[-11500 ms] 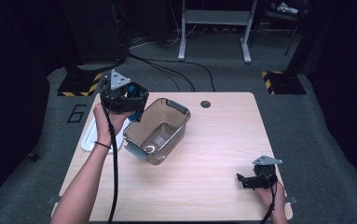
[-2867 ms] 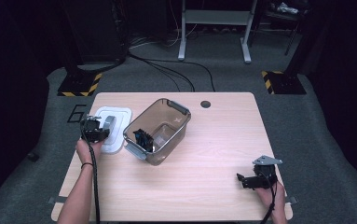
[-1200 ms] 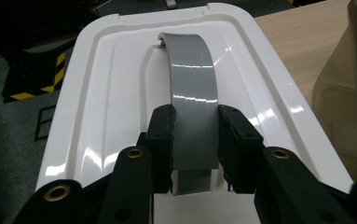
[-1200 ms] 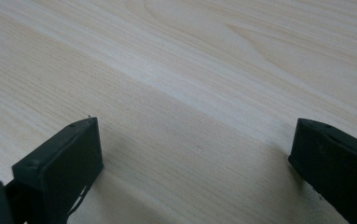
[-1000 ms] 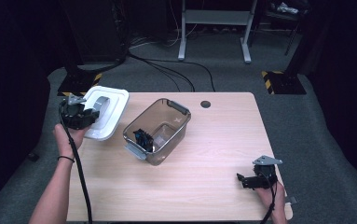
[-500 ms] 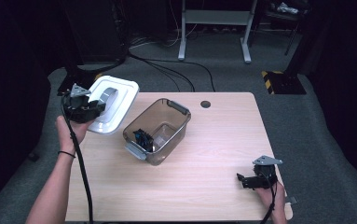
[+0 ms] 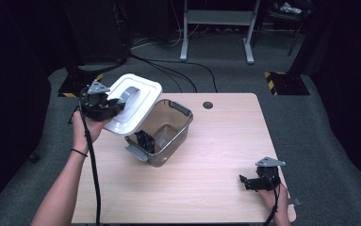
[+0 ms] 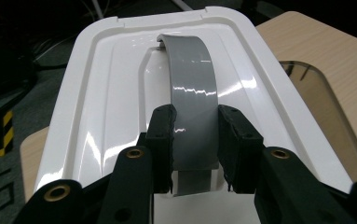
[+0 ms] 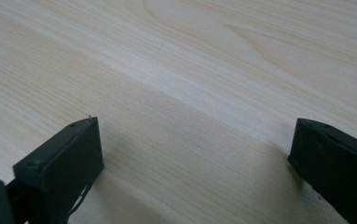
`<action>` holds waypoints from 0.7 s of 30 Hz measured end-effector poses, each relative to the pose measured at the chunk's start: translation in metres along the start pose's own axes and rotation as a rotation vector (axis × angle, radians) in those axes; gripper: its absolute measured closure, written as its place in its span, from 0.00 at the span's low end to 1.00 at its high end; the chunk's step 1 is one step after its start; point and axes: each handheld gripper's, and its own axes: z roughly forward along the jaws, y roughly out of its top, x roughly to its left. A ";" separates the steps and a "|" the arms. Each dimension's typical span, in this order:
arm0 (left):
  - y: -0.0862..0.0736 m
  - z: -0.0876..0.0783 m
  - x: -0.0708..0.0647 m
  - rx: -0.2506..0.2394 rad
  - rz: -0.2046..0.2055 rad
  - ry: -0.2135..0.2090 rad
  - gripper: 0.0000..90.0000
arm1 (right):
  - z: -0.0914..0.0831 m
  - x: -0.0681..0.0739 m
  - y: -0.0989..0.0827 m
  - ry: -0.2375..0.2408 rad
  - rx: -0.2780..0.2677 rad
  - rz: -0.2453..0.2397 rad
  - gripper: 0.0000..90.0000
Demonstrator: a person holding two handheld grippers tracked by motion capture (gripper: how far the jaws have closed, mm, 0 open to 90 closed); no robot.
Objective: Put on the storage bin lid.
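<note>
The left gripper (image 7: 106, 104) is showing a black body with a grey three-cornered plate on top, and a black cable is trailing from it along the bare forearm. A thin dark band is sitting around the left wrist (image 7: 77, 151). In the left gripper view its black jaws are showing round brass-coloured screws and rough pads. The right gripper (image 7: 247, 181) is looking the same: black, with grey plate and black cable
</note>
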 end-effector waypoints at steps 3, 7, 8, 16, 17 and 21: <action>0.003 0.003 -0.006 0.004 0.011 -0.023 0.75 | 0.000 0.000 0.000 0.000 0.000 -0.001 0.02; 0.008 0.011 -0.019 0.021 0.045 -0.068 0.75 | 0.000 0.000 0.000 0.000 0.000 0.000 0.02; 0.008 0.013 -0.022 0.025 0.051 -0.078 0.75 | 0.000 0.000 0.000 0.000 -0.001 0.000 0.02; 0.014 0.039 -0.047 0.070 0.090 -0.155 0.75 | 0.000 0.000 0.000 0.000 -0.001 -0.001 0.02; 0.013 0.044 -0.049 0.080 0.089 -0.159 0.75 | 0.000 0.000 0.000 0.000 -0.001 0.000 0.02; 0.008 0.059 -0.054 0.117 0.080 -0.171 0.75 | 0.000 0.000 0.000 0.002 -0.001 -0.003 0.02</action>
